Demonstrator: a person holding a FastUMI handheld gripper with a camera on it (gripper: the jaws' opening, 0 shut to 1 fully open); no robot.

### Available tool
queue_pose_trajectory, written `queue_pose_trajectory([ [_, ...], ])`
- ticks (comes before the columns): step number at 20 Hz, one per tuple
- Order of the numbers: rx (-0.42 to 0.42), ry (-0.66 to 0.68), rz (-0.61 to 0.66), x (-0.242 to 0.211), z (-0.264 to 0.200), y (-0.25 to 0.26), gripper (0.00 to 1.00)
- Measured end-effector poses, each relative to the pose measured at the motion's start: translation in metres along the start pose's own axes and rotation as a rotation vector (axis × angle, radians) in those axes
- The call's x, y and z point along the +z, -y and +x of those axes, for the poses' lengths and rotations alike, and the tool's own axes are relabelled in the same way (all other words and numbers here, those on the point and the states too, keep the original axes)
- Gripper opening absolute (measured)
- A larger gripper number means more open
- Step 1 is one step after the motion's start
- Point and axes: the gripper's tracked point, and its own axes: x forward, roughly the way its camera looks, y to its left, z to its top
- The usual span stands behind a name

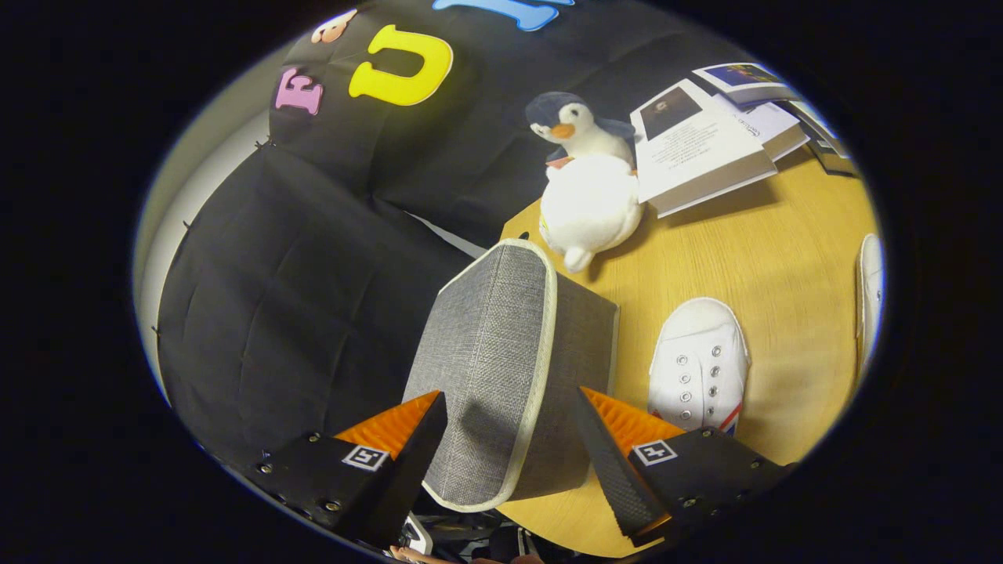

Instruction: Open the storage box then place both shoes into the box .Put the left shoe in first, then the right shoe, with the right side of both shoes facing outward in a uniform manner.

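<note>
A hand-held gripper (pixel 513 439) spreads its fingers wide around the grey fabric storage box (pixel 509 368), whose lid looks closed and which sits at the near edge of the tabletop (pixel 752 251), one side seemingly flush with or past that edge. Neither finger appears to press on the fabric, though the fisheye makes contact hard to judge. The soft wall could buckle under a pinch, and a push on the lid could slide the light box off the edge. Just beside the box, a white shoe (pixel 700 364) lies toe pointing away; a sideways swing could knock it out of line for its side-out placement. A second white shoe (pixel 870 294) lies at the far side edge. Beyond the box sits a plush penguin (pixel 588 184), then books (pixel 705 145) near the back corner.
</note>
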Motion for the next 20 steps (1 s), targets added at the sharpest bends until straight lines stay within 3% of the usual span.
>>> queue_pose_trajectory([
  [5, 0.081, -0.028, 0.059, -0.009, 0.010, -0.010, 0.95],
  [9, 0.096, -0.072, 0.051, -0.010, 0.009, -0.019, 0.68],
  [11, 0.088, -0.030, 0.083, 0.006, -0.001, -0.018, 0.51],
  [12, 0.095, -0.037, 0.125, 0.010, -0.003, -0.019, 0.20],
  [13, 0.109, -0.046, 0.135, 0.010, -0.005, -0.024, 0.14],
  [17, 0.129, -0.113, 0.089, 0.001, -0.009, -0.032, 0.10],
  [19, 0.129, -0.115, 0.139, 0.011, -0.018, -0.032, 0.10],
  [20, 0.141, -0.116, 0.163, 0.015, -0.019, -0.032, 0.00],
])
